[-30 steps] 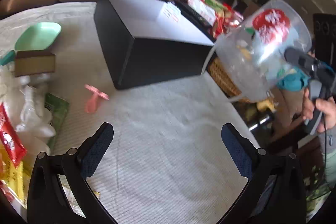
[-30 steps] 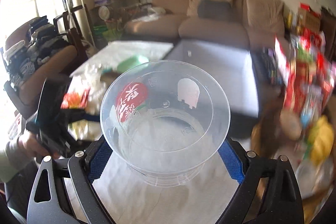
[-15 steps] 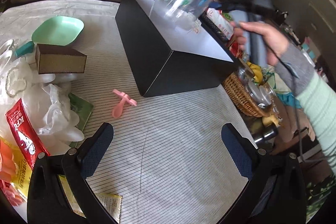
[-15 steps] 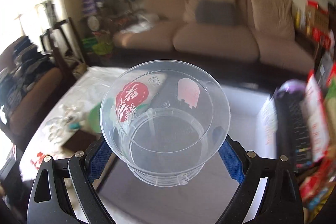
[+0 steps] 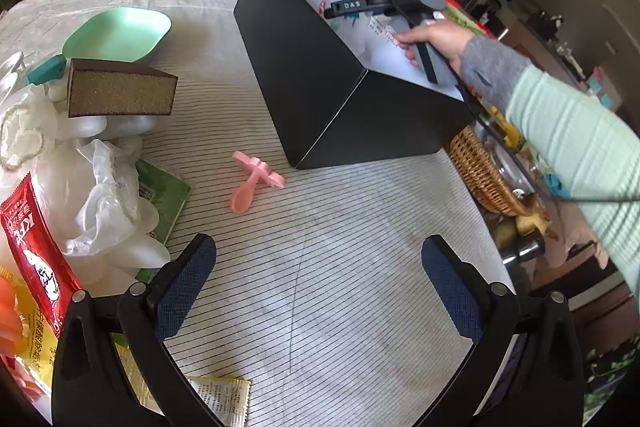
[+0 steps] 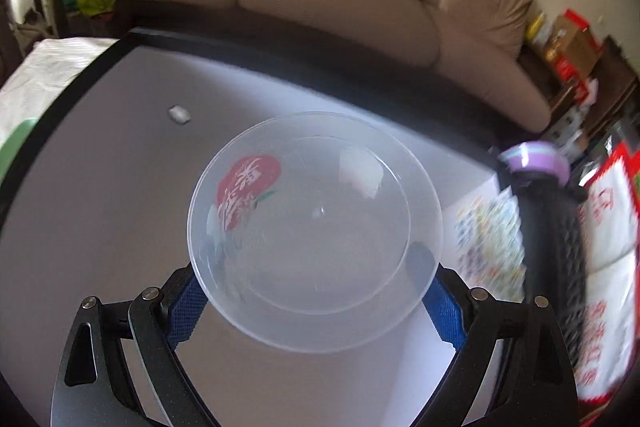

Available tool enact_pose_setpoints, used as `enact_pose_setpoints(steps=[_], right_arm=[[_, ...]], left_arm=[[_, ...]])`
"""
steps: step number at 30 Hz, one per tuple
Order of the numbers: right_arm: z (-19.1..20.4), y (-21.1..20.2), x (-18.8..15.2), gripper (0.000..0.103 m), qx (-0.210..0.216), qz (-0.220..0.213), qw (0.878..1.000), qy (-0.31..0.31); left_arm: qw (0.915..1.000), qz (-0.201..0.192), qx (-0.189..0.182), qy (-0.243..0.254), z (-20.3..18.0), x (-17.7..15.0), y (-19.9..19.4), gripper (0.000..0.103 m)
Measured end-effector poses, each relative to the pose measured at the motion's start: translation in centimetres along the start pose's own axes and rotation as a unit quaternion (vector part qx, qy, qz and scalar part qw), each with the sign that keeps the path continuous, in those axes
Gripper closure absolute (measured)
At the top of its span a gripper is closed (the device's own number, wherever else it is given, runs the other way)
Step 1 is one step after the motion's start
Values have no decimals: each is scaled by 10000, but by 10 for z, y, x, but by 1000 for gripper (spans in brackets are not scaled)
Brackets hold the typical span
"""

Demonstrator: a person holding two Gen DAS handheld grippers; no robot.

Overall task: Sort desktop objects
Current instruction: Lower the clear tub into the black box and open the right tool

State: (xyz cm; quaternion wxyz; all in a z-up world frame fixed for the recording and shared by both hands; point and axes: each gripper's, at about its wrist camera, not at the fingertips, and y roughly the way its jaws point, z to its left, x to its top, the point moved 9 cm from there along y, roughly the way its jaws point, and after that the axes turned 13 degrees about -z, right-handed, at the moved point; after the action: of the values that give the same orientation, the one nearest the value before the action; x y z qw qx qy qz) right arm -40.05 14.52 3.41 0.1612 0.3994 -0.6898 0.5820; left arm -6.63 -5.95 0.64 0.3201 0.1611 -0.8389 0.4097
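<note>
The right tool (image 6: 316,303) reaches over the open black box (image 5: 320,83) on the table (image 5: 320,267), carrying a clear plastic cup (image 6: 316,239) low over the pale floor inside; holding it within the walls suggests the box is where sorted things are meant to go, and a release here would likely let the cup settle inside rather than tip out. Its blue pads (image 6: 186,311) sit at either side of the cup's lower body, closed in far enough to grip it, mouth turned toward the camera, red label on the left wall. Whether the cup base touches the box floor cannot be told. The left tool (image 5: 320,291) hangs above the striped cloth with its jaws wide apart, holding and touching nothing, probably waiting its turn. Unsorted things lie on the table beside the box: a pink spoon (image 5: 252,183) near its corner, a sponge (image 5: 120,93), a green dish (image 5: 120,35), and packets (image 5: 32,247) at the left edge
</note>
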Motion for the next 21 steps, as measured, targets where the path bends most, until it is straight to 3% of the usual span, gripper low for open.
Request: enact_pose_setpoints(steps=[2,5,9,12,16,19,20,21], right_arm=[[-5,8,-1,6,-175,49,9996,-215],[-15,16,-13,3,-564,471,9958,-541],[-24,-4,-14,3,-1000,277,9897,-981],[-29,-25,-12,3,-870,-36,9923,-875],[-40,-32,-14,3,-838,23,9946,-610],[-49,-51,2,5,-539,-411,9977,-65],[-52,-58,7,11,-422,-526,9976,155],[-58,-59,9,23,-294,-472,9978,372]], left_arm=[[10000,37,14,32,-1,-2,1,0],[10000,69,12,64,-1,-4,2,0],[9999,108,-27,38,-3,-6,3,0],[9999,98,-69,48,-6,-7,2,0],[9999,74,-34,102,-8,-6,1,0],[9999,65,2,93,-6,-5,1,0],[10000,62,-1,78,-5,-5,1,0],[10000,62,-11,61,-4,-4,1,0]])
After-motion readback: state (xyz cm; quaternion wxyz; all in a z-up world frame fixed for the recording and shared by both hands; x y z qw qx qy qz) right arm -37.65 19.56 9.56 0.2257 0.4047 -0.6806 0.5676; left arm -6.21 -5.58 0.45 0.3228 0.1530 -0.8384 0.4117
